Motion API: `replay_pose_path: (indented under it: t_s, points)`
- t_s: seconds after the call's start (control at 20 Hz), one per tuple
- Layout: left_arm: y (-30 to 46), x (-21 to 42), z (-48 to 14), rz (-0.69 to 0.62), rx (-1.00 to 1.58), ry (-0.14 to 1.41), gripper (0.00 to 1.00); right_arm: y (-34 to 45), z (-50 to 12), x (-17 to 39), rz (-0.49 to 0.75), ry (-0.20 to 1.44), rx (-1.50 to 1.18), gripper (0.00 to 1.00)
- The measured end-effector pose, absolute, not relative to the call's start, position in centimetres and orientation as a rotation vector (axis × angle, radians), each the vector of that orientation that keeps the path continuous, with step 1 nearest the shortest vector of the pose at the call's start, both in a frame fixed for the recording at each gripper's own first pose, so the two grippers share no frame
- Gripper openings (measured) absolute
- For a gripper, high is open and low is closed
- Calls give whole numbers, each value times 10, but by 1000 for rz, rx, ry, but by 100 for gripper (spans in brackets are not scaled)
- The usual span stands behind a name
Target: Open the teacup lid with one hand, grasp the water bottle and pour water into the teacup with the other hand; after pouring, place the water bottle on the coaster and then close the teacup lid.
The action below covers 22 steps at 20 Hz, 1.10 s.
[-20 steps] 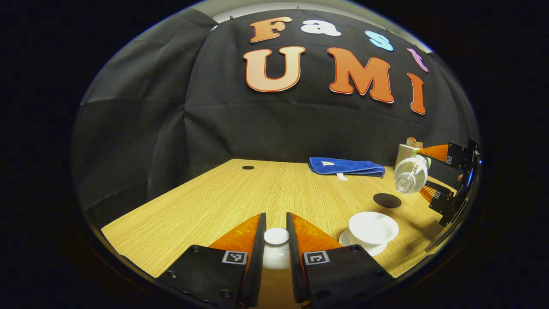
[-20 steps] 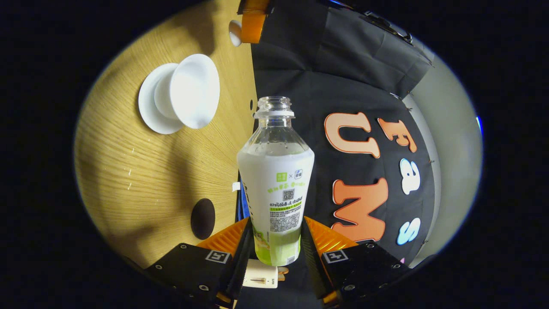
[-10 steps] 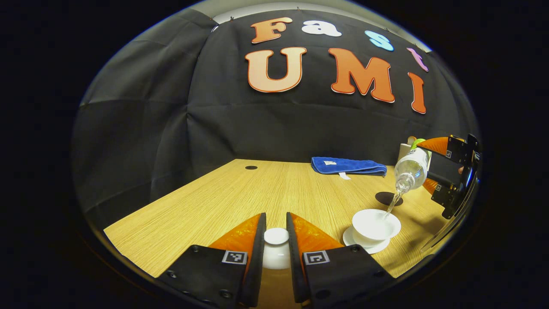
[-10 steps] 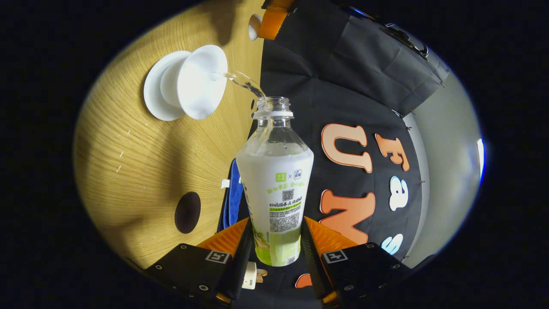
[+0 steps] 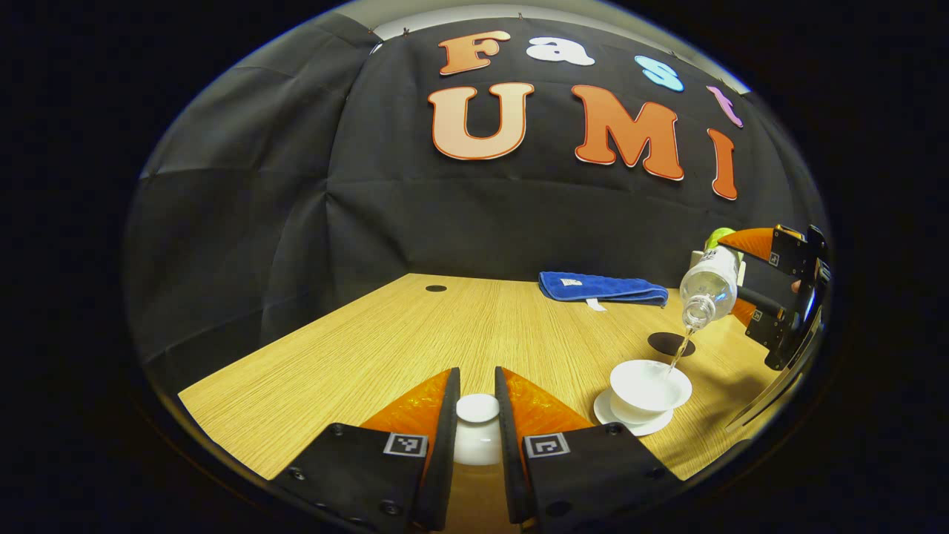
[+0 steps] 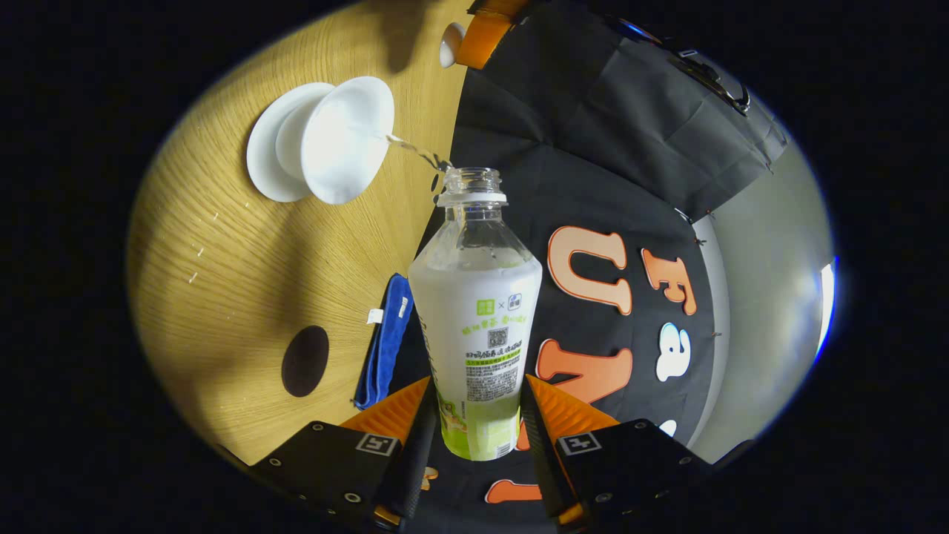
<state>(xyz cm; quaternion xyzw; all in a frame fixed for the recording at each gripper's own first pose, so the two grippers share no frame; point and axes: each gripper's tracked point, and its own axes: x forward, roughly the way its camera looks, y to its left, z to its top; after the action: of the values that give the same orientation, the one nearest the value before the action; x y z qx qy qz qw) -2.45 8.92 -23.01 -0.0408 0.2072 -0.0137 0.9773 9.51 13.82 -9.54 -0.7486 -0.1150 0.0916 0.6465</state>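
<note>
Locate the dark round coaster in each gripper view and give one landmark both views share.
Left gripper view: the coaster lies right of centre on the table, just behind the teacup.
Right gripper view: the coaster lies lower left, left of the water bottle.
Shared landmark: the blue towel beside it.

In the right gripper view, the right gripper (image 6: pixel 474 415) has both fingers pressed on the lower body of a clear plastic water bottle with a white and green label (image 6: pixel 476 311), tipped so a thin stream runs from its open neck into a white porcelain teacup (image 6: pixel 345 148) on a white saucer (image 6: pixel 263 159). A round dark coaster (image 6: pixel 305 361) and a folded blue towel (image 6: pixel 382 345) lie on the pale wooden table (image 6: pixel 222 259). At the top edge, what seems to be the other gripper's finger (image 6: pixel 485 30) is beside a small white piece, probably the teacup lid (image 6: pixel 447 44).
</note>
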Motion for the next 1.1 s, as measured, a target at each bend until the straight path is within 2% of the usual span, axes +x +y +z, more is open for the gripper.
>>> replay_pose_path:
  t_s: [0.6, 0.65, 0.9, 0.95, 1.1]
  points:
    - [92, -29, -227, -42, -62, 409, 33, 144, -73, 100, 184, -364, -1803, 64]
    - [93, -29, -225, -41, -60, 405, 34, 144, -72, 100, 184, -374, -1812, 67]
    - [99, -26, -217, -37, -69, 389, 33, 146, -63, 103, 174, -408, -1856, 60]
    - [99, -25, -215, -38, -66, 386, 32, 146, -61, 104, 170, -417, -1871, 64]
    - [103, -23, -209, -34, -48, 376, 32, 148, -55, 102, 158, -446, -1900, 64]
